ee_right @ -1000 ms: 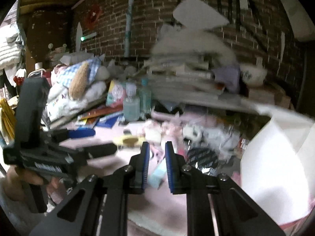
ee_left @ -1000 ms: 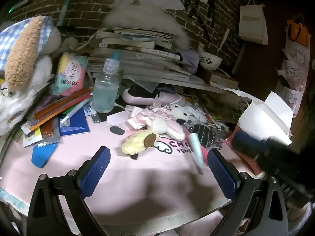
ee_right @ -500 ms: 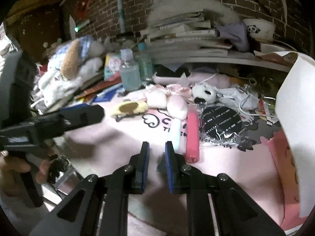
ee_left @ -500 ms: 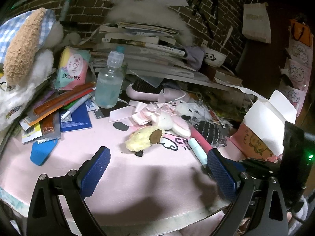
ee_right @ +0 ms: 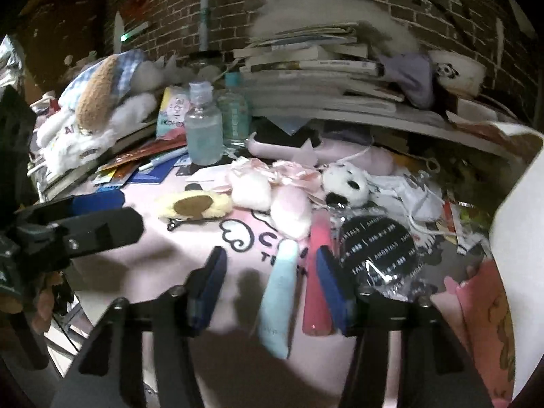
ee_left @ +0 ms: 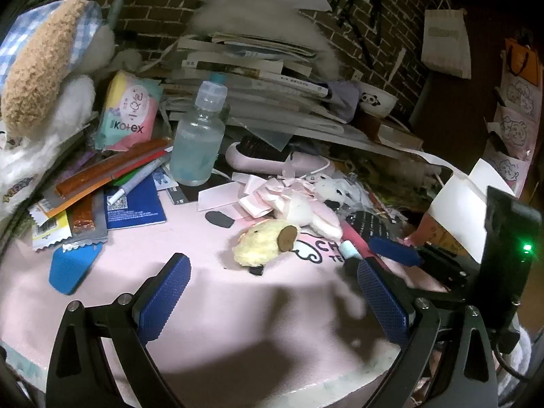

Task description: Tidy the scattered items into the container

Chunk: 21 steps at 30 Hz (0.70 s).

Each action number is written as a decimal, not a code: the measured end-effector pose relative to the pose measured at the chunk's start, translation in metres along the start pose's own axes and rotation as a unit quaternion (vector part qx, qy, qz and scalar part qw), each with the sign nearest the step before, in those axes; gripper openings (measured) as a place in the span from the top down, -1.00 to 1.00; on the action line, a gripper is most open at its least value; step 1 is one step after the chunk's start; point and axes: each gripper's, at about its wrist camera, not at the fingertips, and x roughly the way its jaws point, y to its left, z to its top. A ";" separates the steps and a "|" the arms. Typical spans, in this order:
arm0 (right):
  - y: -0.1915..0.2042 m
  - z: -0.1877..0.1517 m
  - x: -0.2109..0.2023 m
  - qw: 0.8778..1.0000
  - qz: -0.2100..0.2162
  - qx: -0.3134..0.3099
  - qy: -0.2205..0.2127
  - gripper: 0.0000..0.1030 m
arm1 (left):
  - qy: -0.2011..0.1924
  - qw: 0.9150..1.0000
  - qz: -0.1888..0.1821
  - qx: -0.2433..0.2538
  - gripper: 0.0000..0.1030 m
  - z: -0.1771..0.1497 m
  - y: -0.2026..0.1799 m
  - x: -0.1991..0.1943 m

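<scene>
My right gripper point(ee_right: 271, 280) is open and low over the pink mat. A light blue tube point(ee_right: 280, 289) lies between its fingers, apart from both pads. A pink tube point(ee_right: 318, 261) lies beside it, partly behind the right finger. The black round packet point(ee_right: 377, 255) sits just right of them. My left gripper point(ee_left: 272, 294) is open and holds nothing. It is short of the yellow plush clip point(ee_left: 265, 243). The white paper bag point(ee_left: 459, 204) stands at the right, seen also in the right wrist view as a white wall point(ee_right: 516, 231).
A panda plush point(ee_right: 346, 183) and pink fluffy items point(ee_right: 289, 207) lie mid-mat. A clear bottle point(ee_left: 197, 142), snack packets point(ee_left: 102, 176) and a blue booklet point(ee_left: 136, 204) crowd the left. Stacked books point(ee_left: 258, 78) and a large plush toy point(ee_left: 40, 78) line the back. The mat edge runs along the near side.
My right gripper went from shut to open and moved forward and down, so the light blue tube now lies between its fingers. The left gripper stayed almost still.
</scene>
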 end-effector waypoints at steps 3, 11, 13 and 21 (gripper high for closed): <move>-0.001 0.001 0.008 1.000 0.013 0.008 0.022 0.30 | -0.002 1.000 -0.003 -0.003 -0.91 0.000 0.004 0.001; -0.009 -0.002 0.022 0.998 0.005 0.031 0.047 0.38 | -0.002 1.000 -0.007 -0.010 -0.91 -0.001 0.012 0.005; -0.007 -0.004 0.022 0.999 0.002 0.021 0.040 0.53 | 0.000 1.000 -0.009 -0.011 -0.91 -0.002 0.012 0.006; -0.003 -0.006 0.016 1.000 0.007 0.012 0.024 0.73 | 0.001 1.000 -0.010 -0.012 -0.91 -0.002 0.013 0.009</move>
